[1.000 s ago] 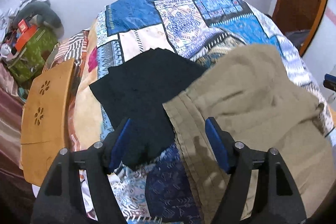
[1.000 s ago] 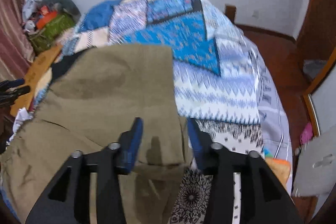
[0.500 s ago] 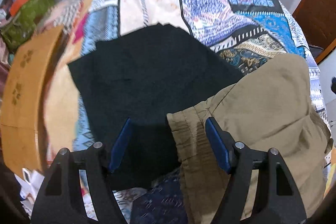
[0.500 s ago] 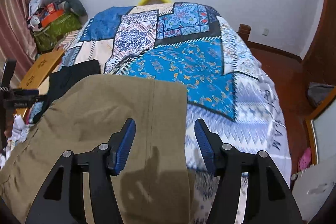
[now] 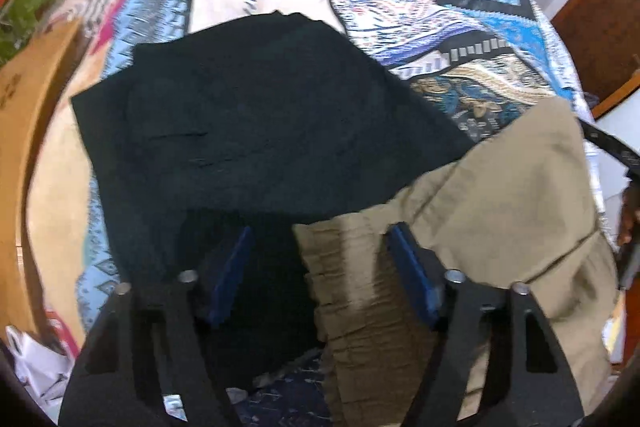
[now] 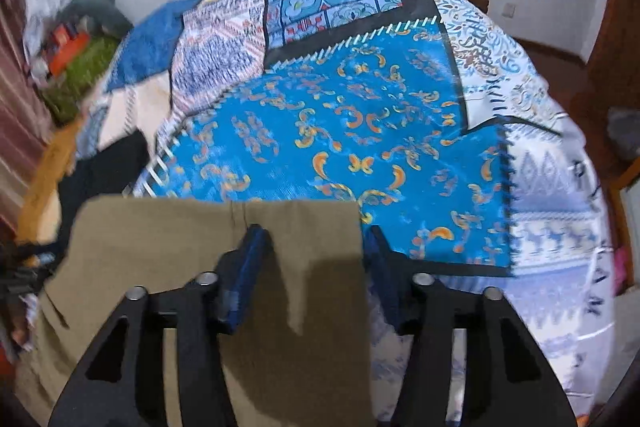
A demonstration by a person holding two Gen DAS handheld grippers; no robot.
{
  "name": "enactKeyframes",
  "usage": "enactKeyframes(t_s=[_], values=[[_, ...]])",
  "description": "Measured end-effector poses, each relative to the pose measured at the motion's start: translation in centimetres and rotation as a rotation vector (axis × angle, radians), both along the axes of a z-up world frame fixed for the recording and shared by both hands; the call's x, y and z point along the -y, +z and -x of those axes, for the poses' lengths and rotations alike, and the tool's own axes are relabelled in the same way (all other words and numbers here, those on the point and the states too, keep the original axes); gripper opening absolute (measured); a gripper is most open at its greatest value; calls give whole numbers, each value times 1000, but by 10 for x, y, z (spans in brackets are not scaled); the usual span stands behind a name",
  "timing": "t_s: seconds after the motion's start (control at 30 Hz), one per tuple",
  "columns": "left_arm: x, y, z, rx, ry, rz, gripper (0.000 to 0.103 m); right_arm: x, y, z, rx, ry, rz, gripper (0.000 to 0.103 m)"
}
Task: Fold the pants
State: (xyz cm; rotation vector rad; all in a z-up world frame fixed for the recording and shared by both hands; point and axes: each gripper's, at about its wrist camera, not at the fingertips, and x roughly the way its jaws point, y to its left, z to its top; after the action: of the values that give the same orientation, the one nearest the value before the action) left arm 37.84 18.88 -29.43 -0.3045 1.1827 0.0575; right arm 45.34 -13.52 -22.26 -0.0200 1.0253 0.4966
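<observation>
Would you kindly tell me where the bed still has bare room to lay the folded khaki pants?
Free: the blue patchwork bedspread beyond the khaki pants, out to the bed's far and right-hand edges. Crowded: the left side, where the black garment lies partly under the pants, beside a wooden board.

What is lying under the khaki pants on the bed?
Under the khaki pants, at their gathered waistband edge, lies a black folded garment, and beneath both the patchwork bedspread. How far the black garment reaches under the khaki cloth is covered.
</observation>
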Motion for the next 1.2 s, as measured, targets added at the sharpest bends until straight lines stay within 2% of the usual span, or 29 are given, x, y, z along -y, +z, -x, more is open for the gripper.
enactKeyframes(t_s=[0.03, 0.07, 0.13, 0.2, 0.37, 0.53, 0.57, 0.7, 0.9, 1.03, 1.2], values=[[1, 0, 0, 3, -4, 18, 66, 0, 0, 1, 6, -4, -5, 35], [5, 0, 0, 2, -15, 29, 66, 0, 0, 2, 10, -5, -4, 33], [12, -1, 0, 3, -29, 11, 66, -2, 0, 5, 19, 3, -6, 17], [17, -5, -3, -6, -36, -7, 65, -8, 2, 9, 32, 18, 10, 10], [12, -5, -10, -6, -8, -8, 50, -21, 5, 13, 94, 36, 83, 8], [19, 18, -7, 35, -18, -136, 46, -14, 28, 17, 168, 16, 68, 7], [20, 27, -5, 56, -16, -164, 45, -11, 37, 18, 183, 10, 55, 7], [19, 73, 3, 163, 4, -190, 44, -1, 80, 26, 258, -13, 4, 7], [33, 155, 40, 343, -15, -253, 44, 11, 150, 55, 410, -48, -69, 7], [44, 176, 64, 384, -49, -266, 44, 24, 178, 81, 444, -58, -122, 7], [57, 178, 101, 405, -87, -271, 44, 41, 179, 123, 431, -55, -142, 7]])
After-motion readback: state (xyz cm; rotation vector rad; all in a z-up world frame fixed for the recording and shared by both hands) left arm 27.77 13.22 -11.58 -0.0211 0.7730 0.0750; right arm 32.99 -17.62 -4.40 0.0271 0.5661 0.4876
